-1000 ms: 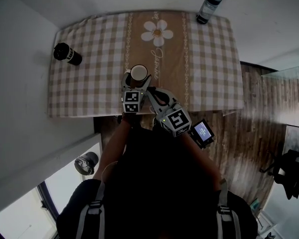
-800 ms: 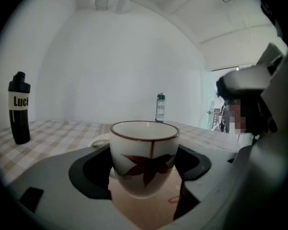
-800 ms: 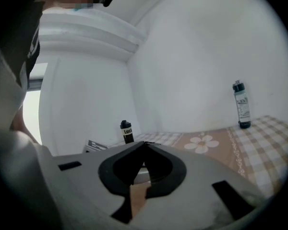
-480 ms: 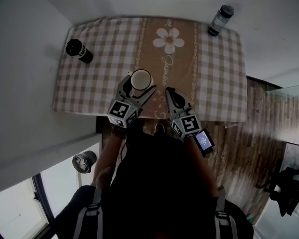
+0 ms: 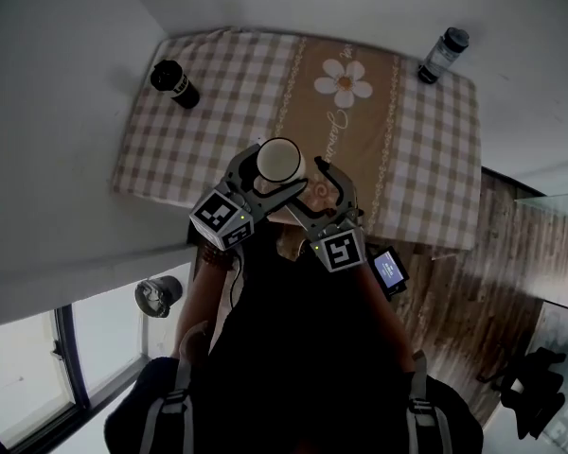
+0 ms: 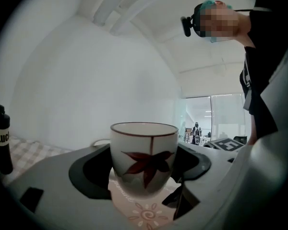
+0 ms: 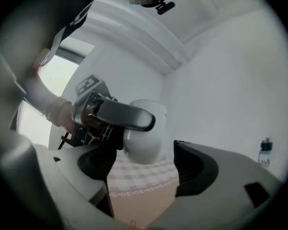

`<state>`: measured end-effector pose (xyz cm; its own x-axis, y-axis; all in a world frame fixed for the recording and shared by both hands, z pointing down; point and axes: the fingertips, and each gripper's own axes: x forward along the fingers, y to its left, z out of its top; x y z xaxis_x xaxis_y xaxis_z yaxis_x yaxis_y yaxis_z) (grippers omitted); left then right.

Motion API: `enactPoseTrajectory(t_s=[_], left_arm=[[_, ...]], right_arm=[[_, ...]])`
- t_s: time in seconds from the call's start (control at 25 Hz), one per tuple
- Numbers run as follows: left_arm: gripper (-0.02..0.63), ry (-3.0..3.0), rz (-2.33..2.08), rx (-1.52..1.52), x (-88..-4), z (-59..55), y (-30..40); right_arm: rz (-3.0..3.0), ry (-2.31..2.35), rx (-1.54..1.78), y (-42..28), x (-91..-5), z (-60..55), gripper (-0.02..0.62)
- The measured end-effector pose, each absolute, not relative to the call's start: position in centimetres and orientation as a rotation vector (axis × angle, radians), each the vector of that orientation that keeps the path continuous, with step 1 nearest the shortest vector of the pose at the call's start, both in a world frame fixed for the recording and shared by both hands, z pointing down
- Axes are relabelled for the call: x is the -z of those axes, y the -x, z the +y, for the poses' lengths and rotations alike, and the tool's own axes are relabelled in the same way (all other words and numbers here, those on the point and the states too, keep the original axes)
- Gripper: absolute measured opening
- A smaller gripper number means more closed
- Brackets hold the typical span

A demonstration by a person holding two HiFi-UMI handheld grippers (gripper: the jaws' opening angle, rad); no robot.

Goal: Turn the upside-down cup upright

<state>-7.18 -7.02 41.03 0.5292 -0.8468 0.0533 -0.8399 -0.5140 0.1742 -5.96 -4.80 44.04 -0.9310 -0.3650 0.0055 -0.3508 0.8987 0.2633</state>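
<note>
Above checked tablecloth (image 5: 189, 149), cup (image 5: 280, 159) higher in left tool (image 5: 278, 170).

Office-like room, white walls (image 5: 57, 112), glass partition (image 6: 221, 119), wood floor (image 5: 459, 287), checked tablecloth (image 5: 199, 130)

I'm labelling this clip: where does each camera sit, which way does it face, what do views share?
Head view: on the person's head, facing steeply down at the beige checked tablecloth; shows dark torso, left gripper, right gripper.
Left gripper view: on that gripper, along jaws closed on the upright white ceramic leaf-painted cup; dark top right.
Right gripper view: on that gripper, along jaws that just opened, nothing between, toward cup; wrist left.
Shared: all show the cup.
</note>
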Motion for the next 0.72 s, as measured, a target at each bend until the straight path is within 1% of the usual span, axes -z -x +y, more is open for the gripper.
enactPoseTrajectory(t_s=[0.12, 0.36, 0.6, 0.72], left_arm=[[0.399, -2.578, -1.44, 0.055, -41.5, -6.4, 6.2], [0.401, -2.59, -1.422, -0.014, -42.5, -5.9, 4.5], [0.402, -2.568, -1.375, 0.075, -42.0, -5.9, 4.2], [0.403, -2.594, -1.365, 0.059, -42.0, -6.0, 3.9]], right_arm=[[-2.981, -0.577, 0.488, 7.2, -43.8, -4.5, 0.416], [-2.994, -0.618, 0.54, 7.8, -43.4, -4.8, 0.421], [-3.051, -0.579, 0.458, 7.4, -42.9, -4.6, 0.405], [-3.069, -0.605, 0.445, 7.2, -42.7, -4.8, 0.4]])
